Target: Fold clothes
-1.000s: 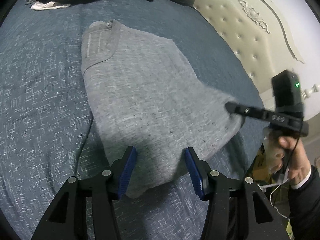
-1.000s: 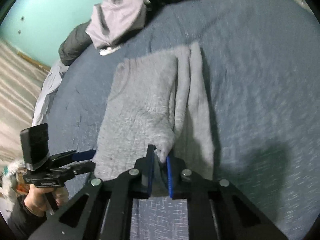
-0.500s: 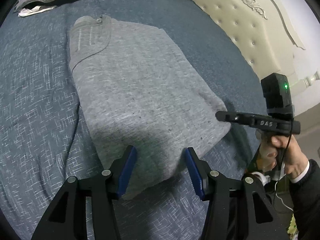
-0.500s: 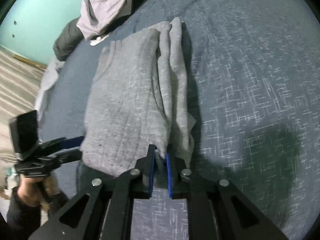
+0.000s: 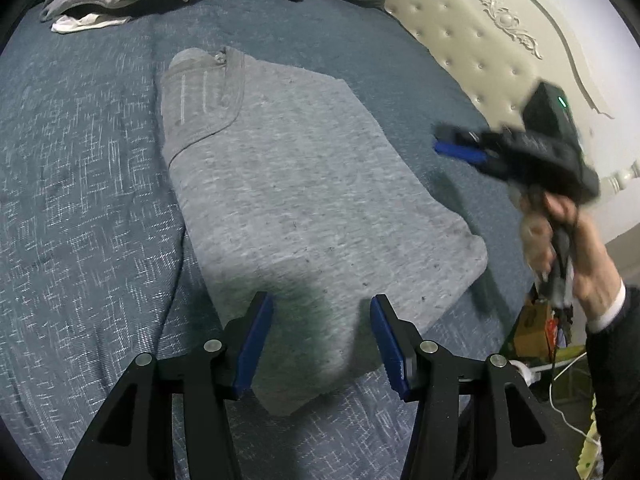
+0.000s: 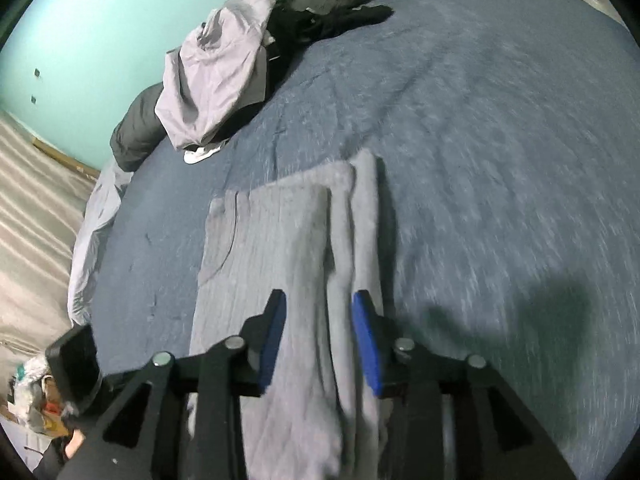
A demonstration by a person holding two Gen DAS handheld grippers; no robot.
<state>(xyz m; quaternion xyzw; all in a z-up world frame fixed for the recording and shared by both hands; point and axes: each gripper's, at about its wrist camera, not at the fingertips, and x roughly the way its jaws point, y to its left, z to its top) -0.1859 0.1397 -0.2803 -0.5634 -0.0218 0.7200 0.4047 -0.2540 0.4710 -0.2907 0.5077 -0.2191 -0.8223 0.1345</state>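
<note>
Grey garment: a heathered knit piece point(image 5: 304, 208), already folded into a long slab, lies flat on my blue bed cover point(image 5: 80, 208); its ribbed band point(image 5: 200, 96) sits at the far end.
Left tongs: my left tongs point(image 5: 322, 344) hang about half open over the near edge of the cloth, pads clear of it, holding nothing.
Right tongs: my right tongs point(image 6: 320, 340) are opening, with the layered right-hand edge of the fold between the pads but no longer pinched.
Step, as I judge it: letting go after laying a fold over.
Doing it well: I should open fully before lifting, pull straight back so the layers do not drag, then press the crease flat.
Far side: unfolded clothes point(image 6: 216, 80) wait in a heap.
</note>
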